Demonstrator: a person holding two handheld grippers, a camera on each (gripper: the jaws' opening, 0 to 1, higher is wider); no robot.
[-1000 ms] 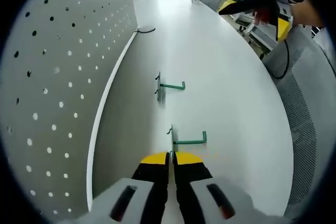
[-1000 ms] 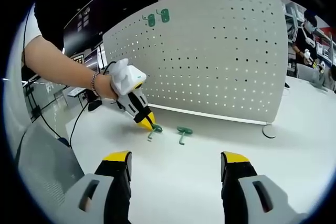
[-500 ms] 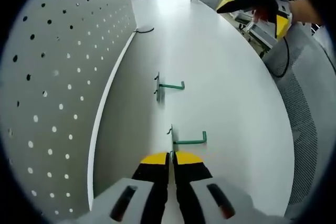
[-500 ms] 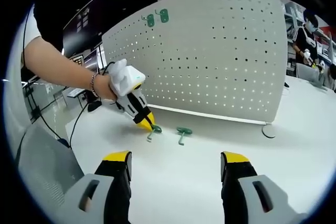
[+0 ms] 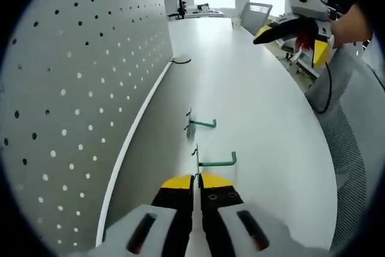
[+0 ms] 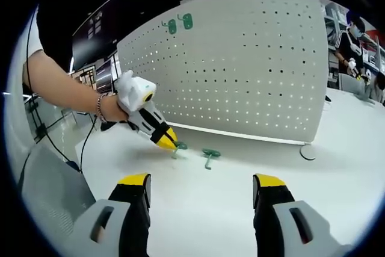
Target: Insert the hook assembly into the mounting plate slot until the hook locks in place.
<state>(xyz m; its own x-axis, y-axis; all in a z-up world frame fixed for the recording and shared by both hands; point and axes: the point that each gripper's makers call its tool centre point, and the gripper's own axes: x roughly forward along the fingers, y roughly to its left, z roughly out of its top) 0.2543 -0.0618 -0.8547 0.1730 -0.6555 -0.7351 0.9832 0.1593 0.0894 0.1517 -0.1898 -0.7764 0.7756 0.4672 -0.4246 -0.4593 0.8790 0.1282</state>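
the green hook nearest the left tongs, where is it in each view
Left gripper view: the near green hook lies on the white table, just ahead of the left tongs.
Right gripper view: left of centre, at those tongs' tips.
Shared landmark: the pegboard.

Left gripper [image 6: 170, 143]: white housing, black jaws with yellow tips, black cable trailing. Right gripper [image 6: 201, 188]: grey housing, black jaws, yellow tips. Person wears a beaded bracelet [image 6: 100, 106] and black short sleeve [image 6: 57, 19].
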